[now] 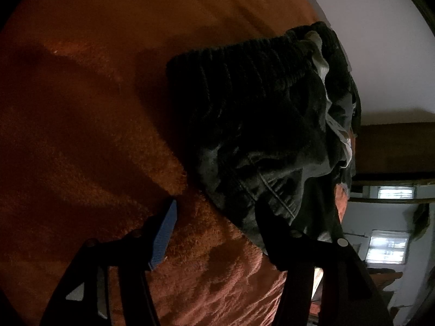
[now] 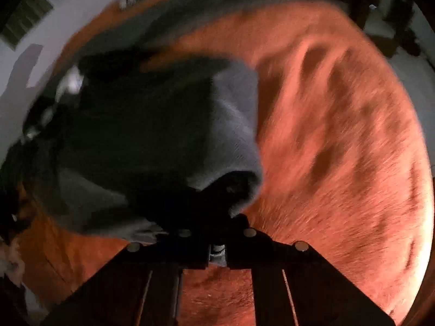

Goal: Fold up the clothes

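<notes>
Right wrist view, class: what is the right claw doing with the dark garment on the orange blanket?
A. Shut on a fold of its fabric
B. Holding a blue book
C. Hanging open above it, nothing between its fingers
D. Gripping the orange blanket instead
A: the right claw has its fingers drawn together with a bunch of the dark garment pinched between them, above the orange blanket.

orange blanket (image 1: pixel 81 108), white wall (image 1: pixel 380 40), windows (image 1: pixel 387 247)

Both wrist views angled steeply down, close over the orange blanket (image 1: pixel 81 108) (shared), dark garment (image 1: pixel 258 125) between
</notes>
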Tool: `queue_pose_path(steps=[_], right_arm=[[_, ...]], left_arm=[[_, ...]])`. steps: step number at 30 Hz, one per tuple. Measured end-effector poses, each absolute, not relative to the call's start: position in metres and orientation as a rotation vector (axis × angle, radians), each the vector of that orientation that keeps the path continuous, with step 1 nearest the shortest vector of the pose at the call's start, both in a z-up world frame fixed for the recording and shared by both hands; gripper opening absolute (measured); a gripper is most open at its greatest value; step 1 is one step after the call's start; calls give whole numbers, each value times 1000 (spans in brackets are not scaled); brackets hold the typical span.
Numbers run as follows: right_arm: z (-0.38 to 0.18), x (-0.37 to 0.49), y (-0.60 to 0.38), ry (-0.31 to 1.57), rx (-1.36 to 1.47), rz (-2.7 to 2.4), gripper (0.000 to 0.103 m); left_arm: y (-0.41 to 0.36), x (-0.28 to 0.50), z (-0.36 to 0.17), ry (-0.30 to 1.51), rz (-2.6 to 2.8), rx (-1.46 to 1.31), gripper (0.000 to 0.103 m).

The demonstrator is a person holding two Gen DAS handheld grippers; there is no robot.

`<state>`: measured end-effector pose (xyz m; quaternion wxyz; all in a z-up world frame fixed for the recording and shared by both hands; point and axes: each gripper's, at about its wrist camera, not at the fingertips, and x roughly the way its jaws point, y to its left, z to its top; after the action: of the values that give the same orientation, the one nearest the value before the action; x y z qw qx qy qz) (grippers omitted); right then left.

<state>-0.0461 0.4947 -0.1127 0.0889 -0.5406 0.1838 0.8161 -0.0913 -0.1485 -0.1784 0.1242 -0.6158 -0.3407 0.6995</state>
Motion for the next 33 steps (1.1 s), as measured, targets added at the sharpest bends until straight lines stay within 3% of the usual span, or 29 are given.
queue_pose_path(steps=[4, 8, 9, 11, 14, 18, 24, 26, 28, 31, 33], right_arm=[[6, -54, 468, 32, -1206, 2591, 6], [57, -65, 445, -81, -1193, 2651, 10], [50, -70, 442, -92, -1280, 2637, 13], [18, -78, 447, -40, -1453, 2574, 38], [-43, -81, 459, 120, -1705, 2461, 40], [-80, -64, 475, 196, -1761, 2385, 40], [-87, -64, 497, 440, -1665, 2414, 40], [-87, -59, 510, 578, -1607, 2399, 22], [-77, -56, 516, 621, -1495, 2416, 10], [-32, -58, 472, 240, -1278, 2614, 6], [-19, -67, 432, 91, -1231, 2759, 6]], left_arm=[[-151, -93, -178, -1015, 2032, -1791, 61], [-151, -92, -176, -1024, 2029, -1779, 61], [-152, -91, -176, -1029, 2028, -1777, 61], [-153, -88, -174, -1039, 2024, -1774, 61], [-155, -85, -172, -1033, 2023, -1775, 61], [-163, -81, -173, -1053, 2030, -1780, 61], [-160, -79, -179, -1091, 2008, -1798, 61], [-157, -80, -177, -1070, 2012, -1800, 61], [-154, -81, -174, -1052, 2015, -1799, 61], [-150, -81, -171, -1033, 2021, -1800, 61], [-150, -82, -173, -1037, 2021, -1808, 61]])
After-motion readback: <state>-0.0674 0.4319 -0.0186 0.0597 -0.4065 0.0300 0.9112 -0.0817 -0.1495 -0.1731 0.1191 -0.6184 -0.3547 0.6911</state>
